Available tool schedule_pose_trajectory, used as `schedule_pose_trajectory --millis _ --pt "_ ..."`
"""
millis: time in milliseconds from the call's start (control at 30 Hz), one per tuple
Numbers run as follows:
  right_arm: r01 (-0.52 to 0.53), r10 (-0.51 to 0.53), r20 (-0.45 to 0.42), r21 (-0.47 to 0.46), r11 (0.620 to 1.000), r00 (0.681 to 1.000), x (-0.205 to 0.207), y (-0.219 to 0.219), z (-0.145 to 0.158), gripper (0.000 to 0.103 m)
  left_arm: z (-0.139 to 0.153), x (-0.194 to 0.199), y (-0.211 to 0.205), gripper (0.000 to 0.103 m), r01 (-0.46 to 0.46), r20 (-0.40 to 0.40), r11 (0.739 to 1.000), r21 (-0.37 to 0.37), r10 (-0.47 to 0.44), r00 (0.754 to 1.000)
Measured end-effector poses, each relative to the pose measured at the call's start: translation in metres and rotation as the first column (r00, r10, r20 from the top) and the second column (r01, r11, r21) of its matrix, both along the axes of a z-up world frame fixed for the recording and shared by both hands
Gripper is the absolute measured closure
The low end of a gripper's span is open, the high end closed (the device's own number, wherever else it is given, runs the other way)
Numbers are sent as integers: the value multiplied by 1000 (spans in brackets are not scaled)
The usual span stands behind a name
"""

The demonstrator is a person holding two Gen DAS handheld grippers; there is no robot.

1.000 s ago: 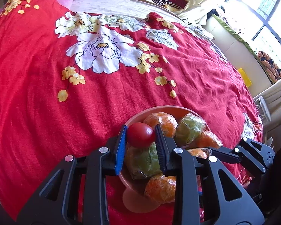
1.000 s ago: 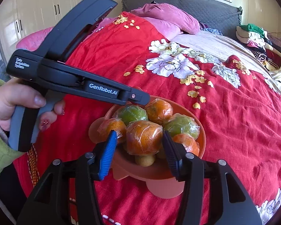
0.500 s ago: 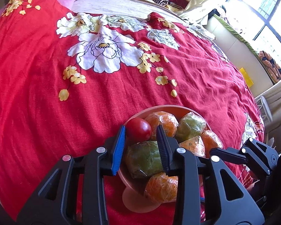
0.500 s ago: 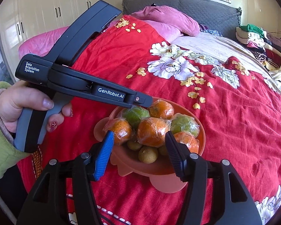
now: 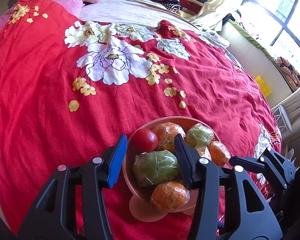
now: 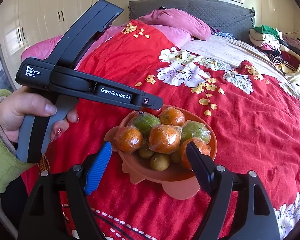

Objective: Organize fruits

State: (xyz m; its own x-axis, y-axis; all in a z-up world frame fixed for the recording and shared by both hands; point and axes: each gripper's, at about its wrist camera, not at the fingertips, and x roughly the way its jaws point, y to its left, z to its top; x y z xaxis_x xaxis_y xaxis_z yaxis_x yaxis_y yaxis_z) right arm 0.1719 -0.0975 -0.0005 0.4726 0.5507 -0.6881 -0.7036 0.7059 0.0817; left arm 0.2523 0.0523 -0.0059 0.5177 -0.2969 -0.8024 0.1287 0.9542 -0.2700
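The jaws of the left gripper stand spread apart and grasp nothing; the blue-padded finger sits just outside the rim of the bowl, while the dark finger reaches in over the fruit. Between them, in the left wrist view, lie a red tomato, bare of wrapping, near the bowl's far-left rim, and a green fruit wrapped in clear film just in front of it. The tomato touches neither finger.

The jaws of the right gripper are likewise released and wide, holding nothing. Its blue finger hangs beside the bowl on the left, and its dark finger overlaps the wrapped orange fruit at the right edge; whether it touches that fruit I cannot tell.

The bowl is salmon pink with a scalloped foot and stands on the red bedspread, which is printed with white and yellow flowers. It is heaped with film-wrapped orange and green citrus. An orange one sits at the middle of the pile in the right wrist view, and small bare yellow-green fruits lie low at the near side. In the left wrist view another wrapped orange sits at the near rim.

From the right wrist camera, the left hand in a green sleeve holds the left gripper's grey handle, and the body of that tool extends over the far-left rim of the bowl. Pink pillows lie at the grey headboard, and folded clothes are piled on the far right of the bed.
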Motion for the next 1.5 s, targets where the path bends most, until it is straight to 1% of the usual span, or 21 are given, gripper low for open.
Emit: schedule_pose_trajectory --millis 233,333,533,600,633,700,800,867,933,1000,1033,1300,1500 --pt "9 -9 19 11 1000 1000 -6 -3 7 19 10 -8 -1 53 -11 22 1000 8 11 1000" --pt "15 -15 28 18 1000 999 -9 -5 10 15 15 -13 -2 43 -20 33 1000 14 19 999" --pt "28 -30 44 31 999 999 -16 -11 19 12 28 -26 -4 40 -25 57 999 22 24 998" --pt "35 -37 52 34 999 998 -19 -14 23 11 31 -29 -5 35 -26 64 999 25 25 998" --pt "37 -39 54 36 999 998 -20 -15 24 10 33 -31 -6 31 -29 68 999 28 27 997" --pt "41 -43 58 39 998 997 -22 -17 28 10 38 -34 -7 31 -31 76 999 32 29 997" --pt "46 -49 67 39 998 997 -25 -19 31 8 46 -39 -8 25 -40 90 999 37 36 995" --pt "51 -54 74 40 998 996 -29 -21 34 8 50 -43 -8 17 -48 96 998 42 44 994" --pt "58 -61 79 41 997 995 -31 -23 36 6 53 -47 -8 13 -58 101 997 47 53 993" --pt "66 -70 84 45 997 994 -34 -26 39 6 57 -52 -8 12 -68 106 996 49 62 992" --pt "69 -73 87 45 997 994 -35 -27 40 5 59 -55 -8 10 -76 111 996 51 70 991" --pt "90 -95 114 49 995 989 -46 -35 50 5 68 -72 -9 10 -98 129 993 67 89 988" --pt "97 -102 127 45 994 987 -55 -41 56 5 78 -90 -8 10 -122 156 990 64 111 981"
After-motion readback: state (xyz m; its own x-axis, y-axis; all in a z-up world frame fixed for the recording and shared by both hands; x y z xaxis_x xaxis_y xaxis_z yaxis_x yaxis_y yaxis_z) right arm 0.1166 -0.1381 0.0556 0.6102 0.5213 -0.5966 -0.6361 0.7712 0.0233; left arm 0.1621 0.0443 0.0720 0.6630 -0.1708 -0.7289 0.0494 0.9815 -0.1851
